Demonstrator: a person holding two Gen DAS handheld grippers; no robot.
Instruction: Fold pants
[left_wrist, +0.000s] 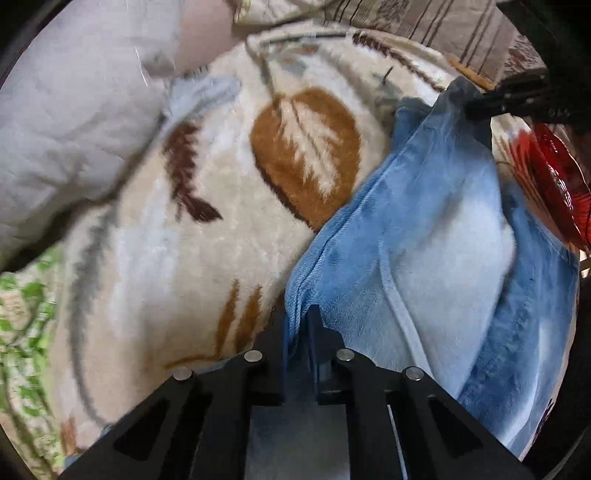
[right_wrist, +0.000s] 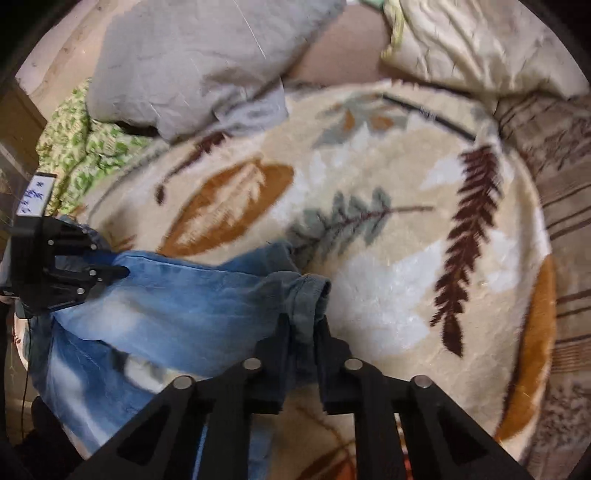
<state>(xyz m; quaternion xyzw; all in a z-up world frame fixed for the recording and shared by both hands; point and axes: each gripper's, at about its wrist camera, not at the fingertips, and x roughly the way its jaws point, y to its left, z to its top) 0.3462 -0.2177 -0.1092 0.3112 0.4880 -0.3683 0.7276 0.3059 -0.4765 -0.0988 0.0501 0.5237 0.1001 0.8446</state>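
Evidently mid-fold, the left hand-held gripper (left_wrist: 301, 332) and right hand-held gripper (right_wrist: 303, 332) each pinch an edge of the blue pants (right_wrist: 166, 306), lying at lower left on the leaf-patterned blanket (right_wrist: 369, 258); next, I judge, both carry the denim across together.

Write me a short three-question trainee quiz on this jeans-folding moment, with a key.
1. True or false: both grippers are shut on the blue jeans.
2. What do the jeans lie on? A) a bare wooden floor B) a cream blanket with a leaf pattern C) a glass table
3. Name the large pale grey thing lying at the blanket's far edge.

Key
1. True: the left gripper pinches a seamed edge, and the right gripper pinches a darker hemmed end.
2. B, the leaf-pattern blanket.
3. A grey pillow.
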